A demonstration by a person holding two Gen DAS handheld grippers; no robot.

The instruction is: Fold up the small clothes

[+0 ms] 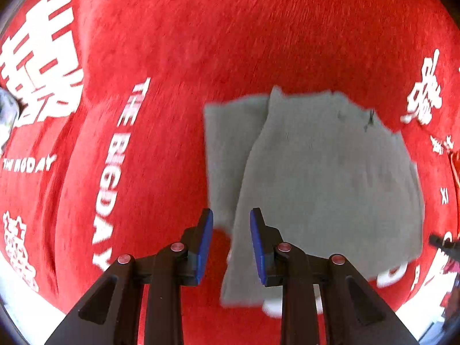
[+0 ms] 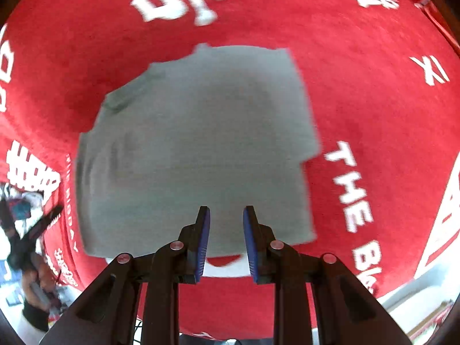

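Matt grey cloth garment (image 2: 195, 143), fuzzy red blanket (image 2: 359, 86)

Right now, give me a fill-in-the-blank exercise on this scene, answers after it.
1. The garment being folded is ____ in colour.
2. It lies on a ____ cloth printed with white lettering.
3. Both the left gripper and the right gripper have their jaws ____, holding nothing.
4. The gripper pads are ____.

Answers: grey; red; open; blue

Red plush cloth (image 1: 230, 43), white lettering; possibly pale floor beyond.
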